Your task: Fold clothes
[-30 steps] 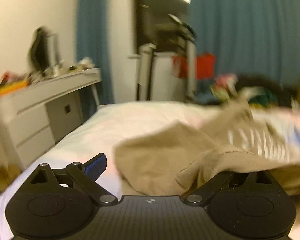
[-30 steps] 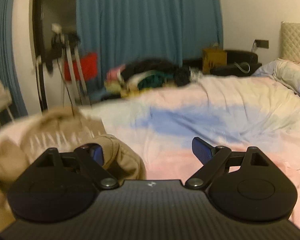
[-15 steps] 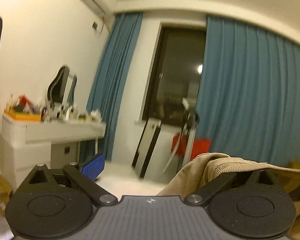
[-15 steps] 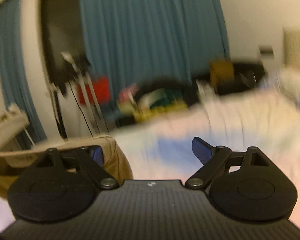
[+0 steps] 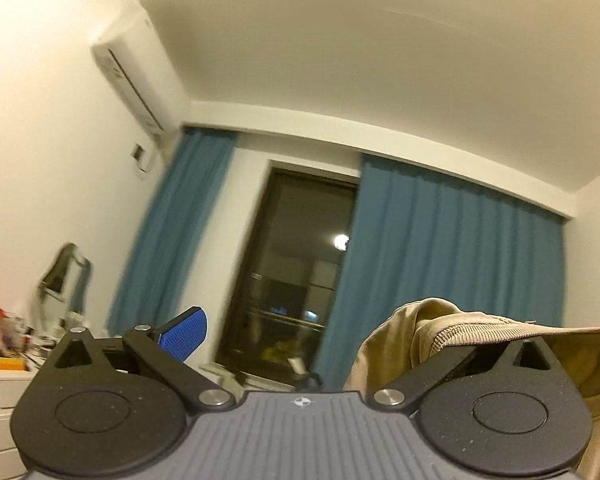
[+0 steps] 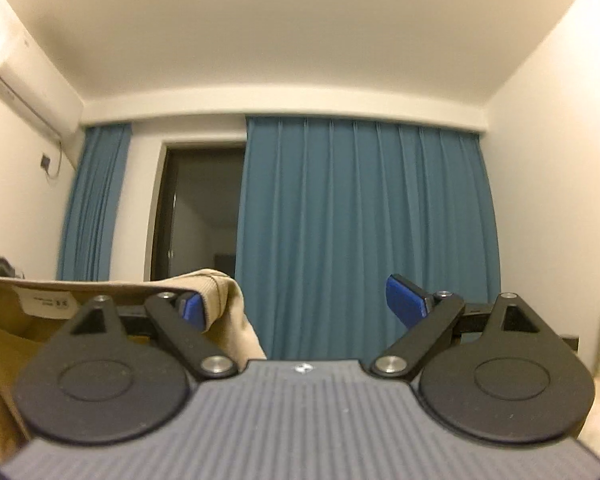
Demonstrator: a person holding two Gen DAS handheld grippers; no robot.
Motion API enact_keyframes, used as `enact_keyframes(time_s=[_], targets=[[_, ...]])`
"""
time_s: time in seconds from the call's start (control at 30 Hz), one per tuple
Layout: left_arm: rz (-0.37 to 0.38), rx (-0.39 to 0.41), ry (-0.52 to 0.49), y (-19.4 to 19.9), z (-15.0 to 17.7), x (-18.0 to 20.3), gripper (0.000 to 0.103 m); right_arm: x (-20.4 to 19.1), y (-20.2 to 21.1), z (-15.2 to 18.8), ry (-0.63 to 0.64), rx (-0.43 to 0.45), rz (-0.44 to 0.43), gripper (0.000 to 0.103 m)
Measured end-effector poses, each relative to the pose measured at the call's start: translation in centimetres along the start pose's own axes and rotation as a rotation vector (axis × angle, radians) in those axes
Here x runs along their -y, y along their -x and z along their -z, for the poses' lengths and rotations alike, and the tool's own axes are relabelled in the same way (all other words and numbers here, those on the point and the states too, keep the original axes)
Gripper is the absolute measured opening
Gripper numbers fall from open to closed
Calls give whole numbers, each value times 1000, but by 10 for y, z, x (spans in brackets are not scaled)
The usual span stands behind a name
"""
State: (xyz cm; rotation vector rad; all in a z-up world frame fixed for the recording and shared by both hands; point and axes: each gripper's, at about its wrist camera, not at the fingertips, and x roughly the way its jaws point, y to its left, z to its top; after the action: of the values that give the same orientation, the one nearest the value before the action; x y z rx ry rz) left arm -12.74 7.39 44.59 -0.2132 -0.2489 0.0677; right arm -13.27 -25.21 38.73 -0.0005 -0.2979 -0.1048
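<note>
A tan garment [image 5: 416,332] hangs lifted between the two grippers. In the left wrist view its ribbed edge lies draped over the right finger, hiding that fingertip. My left gripper [image 5: 312,336] stands open, and its left blue pad [image 5: 184,334] is bare. In the right wrist view the tan garment [image 6: 224,296] lies over the left finger, with a white label [image 6: 44,302] showing on its inner side. My right gripper [image 6: 296,304] is open too, its right pad [image 6: 404,304] bare. Neither pair of jaws pinches the cloth.
Both cameras point up at the ceiling and blue curtains [image 6: 360,232]. A dark window [image 5: 296,272] sits between the curtains. An air conditioner [image 5: 128,80] is high on the left wall. A cluttered white dresser [image 5: 0,368] stands at the lower left.
Both grippers rose and tilted upward, lifting the tan garment off the bed. The bed and the clothes pile dropped out of view. The jaws stayed wide apart.
</note>
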Motion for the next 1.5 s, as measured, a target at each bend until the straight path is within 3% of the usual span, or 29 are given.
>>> enact_keyframes(time_s=[0.1,0.27,0.43,0.6,0.67,0.8,0.97,1.03,1.1,1.13,1.23,1.4,1.5], targets=[[55,-69,12,-4,-1,1,103,6,0,-8,-6,-17,-8,90],[76,-214,9,-43,60,-10,103,13,-14,36,1,-116,-10,90],[72,-425,16,-124,156,-33,103,4,-63,124,27,-303,3,90],[14,-541,-61,-230,259,-38,103,-13,-163,220,39,-470,34,90],[-13,-550,-65,-272,293,-42,103,-20,-207,259,41,-498,51,90],[-74,-590,-67,-366,401,-47,103,-34,-300,342,64,-509,98,90],[-150,-639,-70,-483,535,-54,103,-48,-389,478,43,-610,159,90],[-164,-727,-106,-513,593,-56,103,-45,-415,536,54,-690,164,90],[-83,-899,-121,-543,642,-65,101,-44,-433,593,71,-790,153,90],[-42,-984,-128,-558,666,-69,94,-42,-439,619,76,-853,144,90],[6,-1174,-317,-586,716,-63,96,-47,-460,680,129,-1086,44,90],[173,-1273,-512,-589,714,-41,100,-66,-469,685,262,-1178,-149,90],[194,-1220,-515,-560,683,-30,100,-79,-463,663,310,-1192,-206,90]])
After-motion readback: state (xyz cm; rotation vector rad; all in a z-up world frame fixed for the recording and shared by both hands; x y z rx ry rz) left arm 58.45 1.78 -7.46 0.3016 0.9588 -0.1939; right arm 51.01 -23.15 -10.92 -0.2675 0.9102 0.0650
